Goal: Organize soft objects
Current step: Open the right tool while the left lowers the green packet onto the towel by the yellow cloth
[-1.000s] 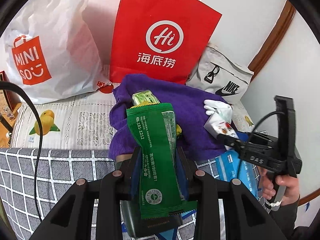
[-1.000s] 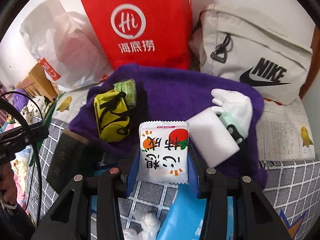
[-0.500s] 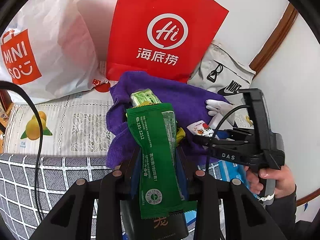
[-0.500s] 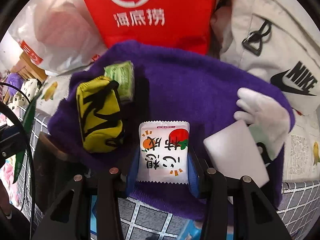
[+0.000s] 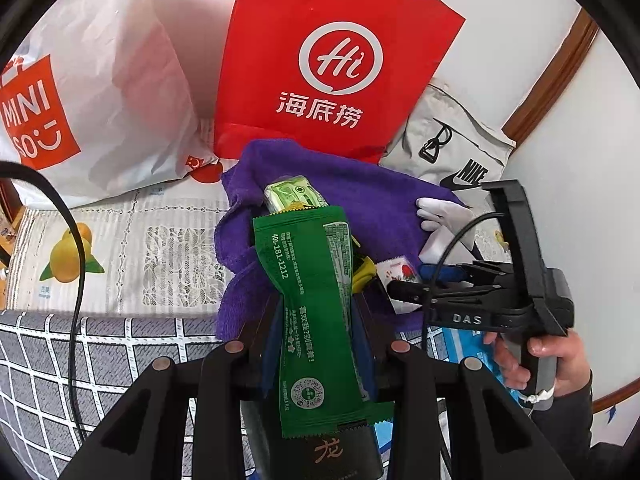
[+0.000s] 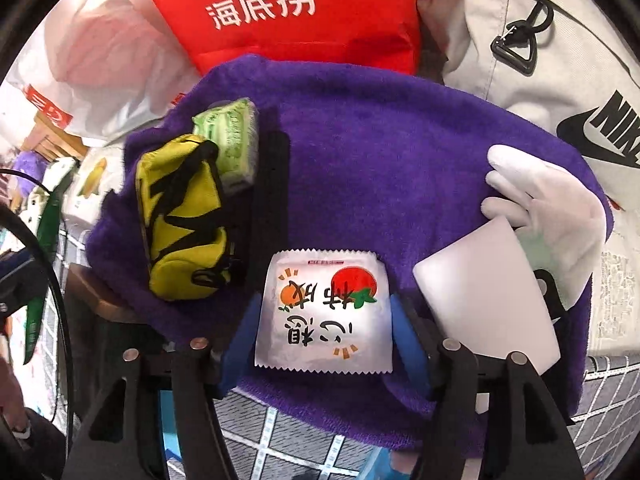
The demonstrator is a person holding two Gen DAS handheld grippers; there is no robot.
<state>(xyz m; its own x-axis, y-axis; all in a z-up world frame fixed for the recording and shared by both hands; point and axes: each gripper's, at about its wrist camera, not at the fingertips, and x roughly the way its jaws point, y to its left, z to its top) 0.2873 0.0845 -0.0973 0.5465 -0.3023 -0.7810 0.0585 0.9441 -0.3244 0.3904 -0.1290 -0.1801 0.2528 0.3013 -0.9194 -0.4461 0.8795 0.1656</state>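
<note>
The right gripper (image 6: 324,320) has just been opening, jaws released around the white fruit-printed sachet (image 6: 325,312), apparently resting on the purple towel (image 6: 380,152). Withdraw straight upward. The left gripper (image 5: 314,320) stays clenched on the long green foil packet (image 5: 316,312).

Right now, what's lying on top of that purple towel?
On the purple towel: a yellow pouch, a green packet, a white sachet, a white glove and a white card. Whatever lies beneath is hidden.

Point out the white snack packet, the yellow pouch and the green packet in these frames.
white snack packet (image 6: 324,312): right wrist view, middle of its printed face.
yellow pouch (image 6: 182,220): right wrist view, centre of its top side.
green packet (image 5: 316,312): left wrist view, mid-length of the wrapper.
</note>
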